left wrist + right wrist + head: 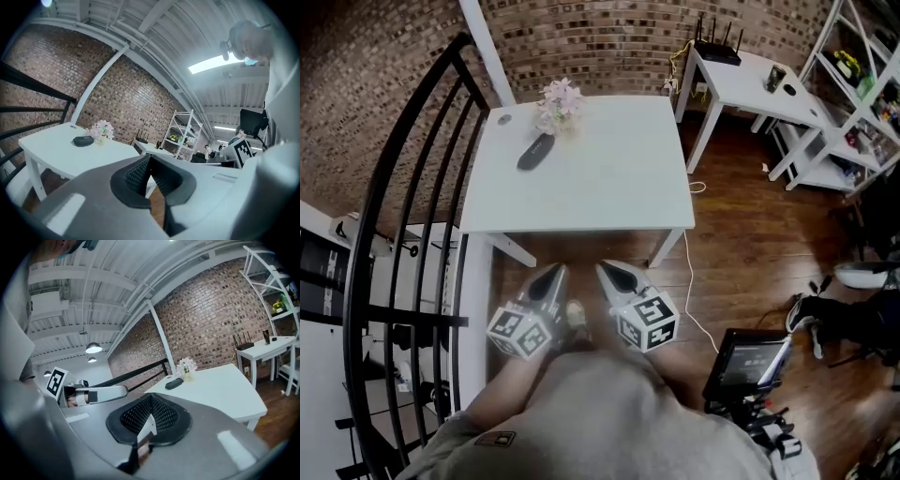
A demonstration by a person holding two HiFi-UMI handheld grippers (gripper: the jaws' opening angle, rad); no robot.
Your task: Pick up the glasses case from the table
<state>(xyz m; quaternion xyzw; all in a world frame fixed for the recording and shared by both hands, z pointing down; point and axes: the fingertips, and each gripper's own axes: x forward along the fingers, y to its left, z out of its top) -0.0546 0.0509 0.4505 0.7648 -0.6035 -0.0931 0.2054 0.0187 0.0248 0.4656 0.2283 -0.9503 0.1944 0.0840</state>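
Observation:
The glasses case (535,151) is a black oblong that lies on the far left part of the white table (609,187), beside a small pot of pale pink flowers (560,105). Both grippers are held side by side in front of the table's near edge, over the wooden floor and well short of the case. My left gripper (555,273) is shut and holds nothing. My right gripper (606,270) is likewise shut and empty. In the left gripper view the case (83,140) sits far off on the table, beyond the closed jaws (149,160). The right gripper view shows the case (174,383) ahead of its closed jaws (150,401).
A black curved railing (403,216) runs along the left of the table. At the back right stand a second white table (750,80) with a router and a white shelf unit (862,84). A white cable (689,281) and a screen device (750,361) lie on the floor at right.

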